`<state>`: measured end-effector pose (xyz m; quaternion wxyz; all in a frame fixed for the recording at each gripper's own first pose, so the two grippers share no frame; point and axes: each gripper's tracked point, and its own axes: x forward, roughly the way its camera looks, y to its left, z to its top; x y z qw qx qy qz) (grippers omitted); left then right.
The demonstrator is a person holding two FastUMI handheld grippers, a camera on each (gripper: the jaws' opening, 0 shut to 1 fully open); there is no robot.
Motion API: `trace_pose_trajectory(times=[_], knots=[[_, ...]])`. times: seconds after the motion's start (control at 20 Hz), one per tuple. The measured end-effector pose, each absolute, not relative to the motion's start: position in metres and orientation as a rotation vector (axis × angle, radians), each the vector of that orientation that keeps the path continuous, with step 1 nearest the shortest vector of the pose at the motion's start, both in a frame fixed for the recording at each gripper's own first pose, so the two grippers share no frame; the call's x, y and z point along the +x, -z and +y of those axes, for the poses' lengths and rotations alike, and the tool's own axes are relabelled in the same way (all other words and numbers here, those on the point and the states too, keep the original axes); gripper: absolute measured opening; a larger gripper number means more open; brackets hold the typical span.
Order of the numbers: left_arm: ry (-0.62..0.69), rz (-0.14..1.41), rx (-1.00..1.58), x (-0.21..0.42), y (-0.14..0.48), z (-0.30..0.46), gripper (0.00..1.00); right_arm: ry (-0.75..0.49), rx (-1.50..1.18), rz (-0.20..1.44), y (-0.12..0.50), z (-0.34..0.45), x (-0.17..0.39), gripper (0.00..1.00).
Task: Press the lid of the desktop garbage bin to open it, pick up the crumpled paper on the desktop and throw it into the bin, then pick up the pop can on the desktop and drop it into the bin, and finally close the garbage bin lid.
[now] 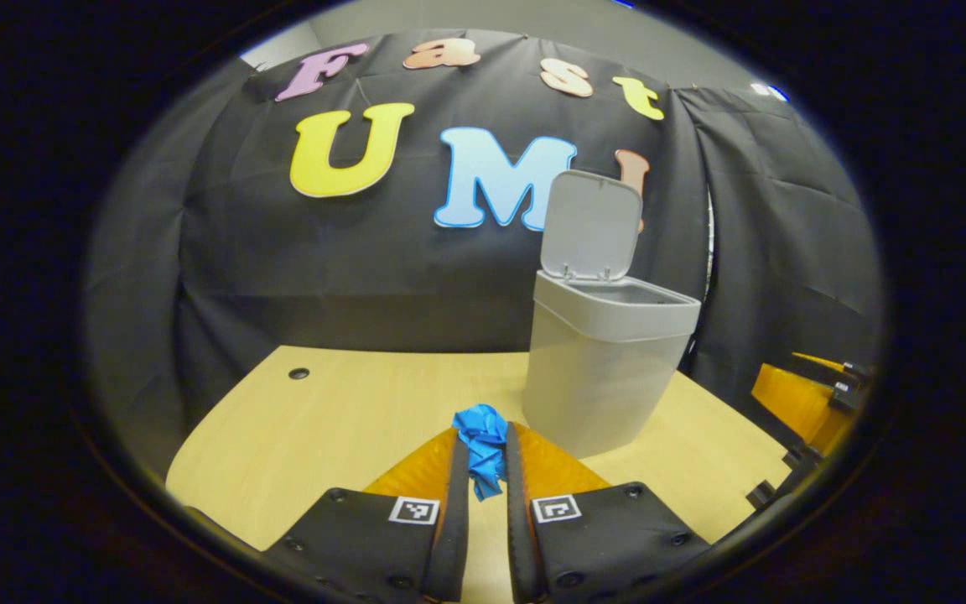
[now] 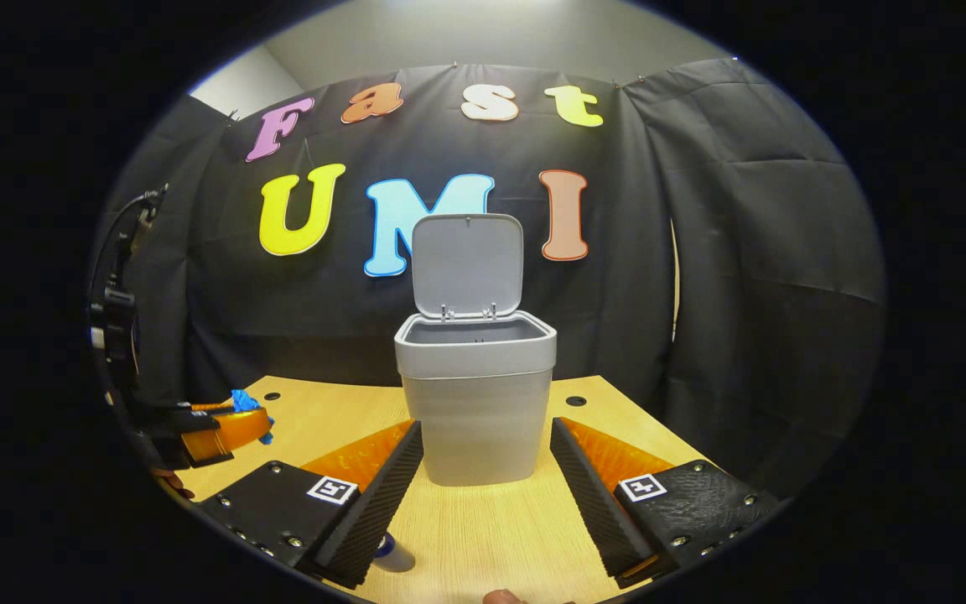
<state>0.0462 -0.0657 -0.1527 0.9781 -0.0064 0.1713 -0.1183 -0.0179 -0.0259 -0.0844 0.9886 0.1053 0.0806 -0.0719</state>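
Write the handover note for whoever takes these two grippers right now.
Left gripper: shut on the blue crumpled paper, held above the desk, to the left of the bin.
Right gripper: open, holding nothing, facing the bin.
Garbage bin: standing on the desk, lid swung up, open.
Pop can: likely the object partly seen under the right gripper's left finger, on the desk.
Done: lid opened, paper picked up.
Left: drop the paper in, pick up the can and drop it in, close the lid.
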Motion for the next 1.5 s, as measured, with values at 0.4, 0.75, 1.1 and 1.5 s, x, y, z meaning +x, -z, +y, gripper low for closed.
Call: trace_pose_trajectory(times=[0.4, 0.75, 1.1, 1.5], knots=[[0.352, 0.259, -0.028, 0.084, 0.109, -0.127, 0.28, 0.191, 0.2, 0.155, 0.084, -0.046, -0.024, 0.98], [0.436, 0.196, -0.02, 0.118, 0.089, -0.175, 0.28, 0.252, 0.18, 0.17, 0.088, -0.063, -0.027, 0.97], [0.482, 0.14, -0.008, 0.155, 0.076, -0.206, 0.25, 0.289, 0.162, 0.203, 0.095, -0.068, -0.024, 0.98], [0.538, 0.11, 0.019, 0.199, 0.089, -0.248, 0.28, 0.356, 0.145, 0.258, 0.106, -0.083, -0.034, 0.98]])
